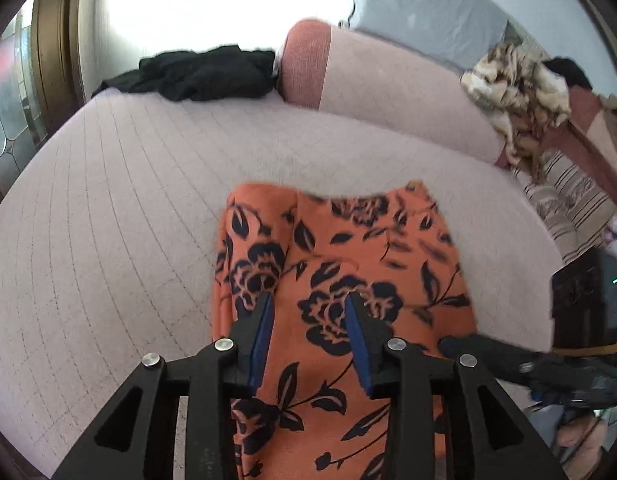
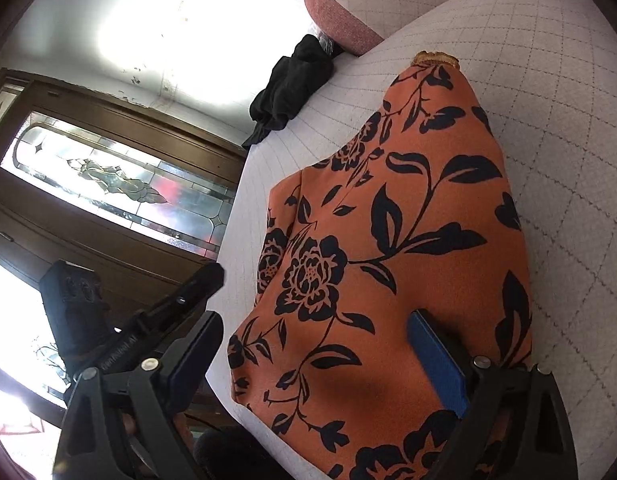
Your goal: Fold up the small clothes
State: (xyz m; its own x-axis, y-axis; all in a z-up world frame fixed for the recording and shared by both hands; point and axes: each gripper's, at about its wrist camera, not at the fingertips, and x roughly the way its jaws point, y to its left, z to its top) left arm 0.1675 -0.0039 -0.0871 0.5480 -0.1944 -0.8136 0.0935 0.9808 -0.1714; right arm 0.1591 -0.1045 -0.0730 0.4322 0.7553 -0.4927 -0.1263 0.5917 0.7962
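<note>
My left gripper (image 1: 308, 304) stands parted above the garment (image 1: 340, 280), pinching nothing. My right gripper (image 2: 308, 320) is spread wide over the same cloth, empty. The garment lies on the quilted cushion (image 1: 128, 220). I judge it light, limp and likely slippery; grip an edge or corner. Its near hem is cut off, and its far edge is blurred.

orange garment (image 1: 348, 264) with a black rose and leaf print, folded over itself, lying flat-ish on the quilted pale cushion (image 1: 108, 220)
</note>
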